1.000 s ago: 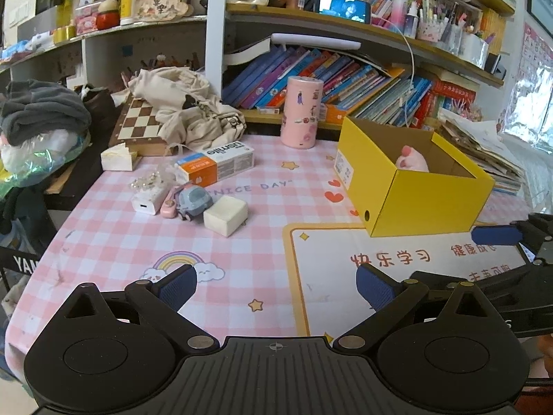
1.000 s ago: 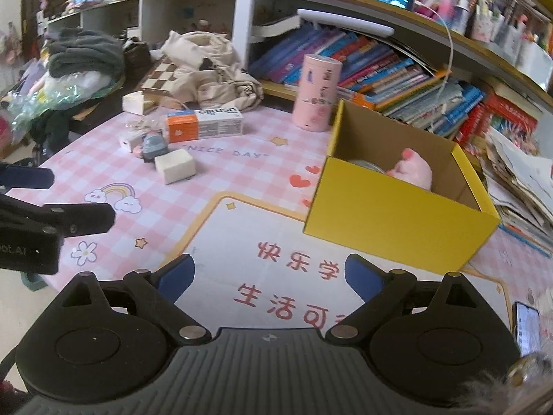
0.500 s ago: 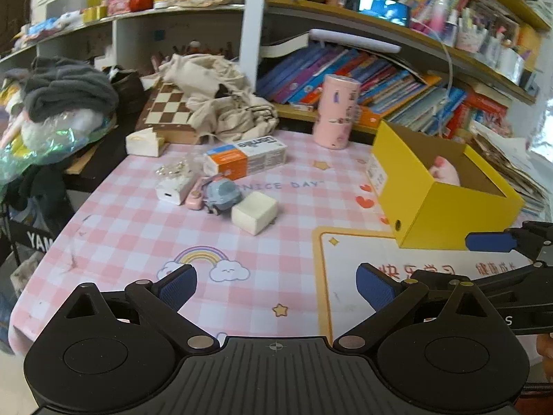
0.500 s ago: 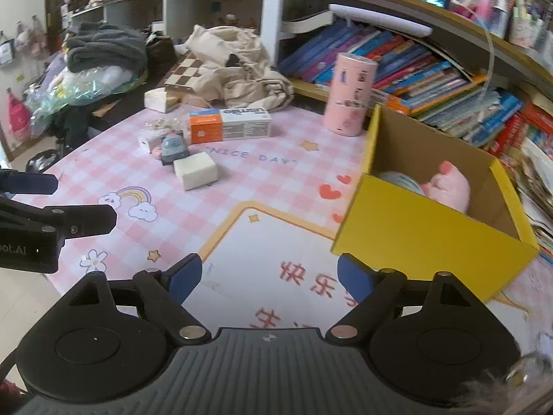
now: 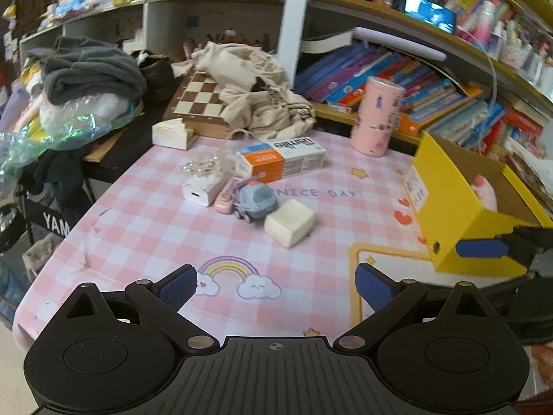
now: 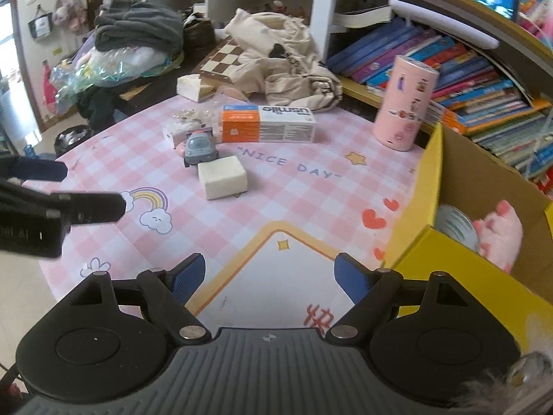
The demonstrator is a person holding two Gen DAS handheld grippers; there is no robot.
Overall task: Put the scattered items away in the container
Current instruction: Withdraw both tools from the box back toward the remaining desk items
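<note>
Nearest, the left gripper [image 5: 275, 285] and the right gripper [image 6: 269, 275] both tilt down over the pink checked tablecloth [image 5: 145, 228], fingers spread wide with nothing between them. Beyond lies a cream rectangular block [image 5: 289, 222], touching a grey-blue toy car [image 5: 256, 201] whose long axis runs diagonally. Behind these, an orange-and-white carton [image 5: 281, 158] lies flat, long axis running left to right. The yellow cardboard box [image 6: 459, 278] stands at the right, holding a pink plush toy [image 6: 497, 230].
</note>
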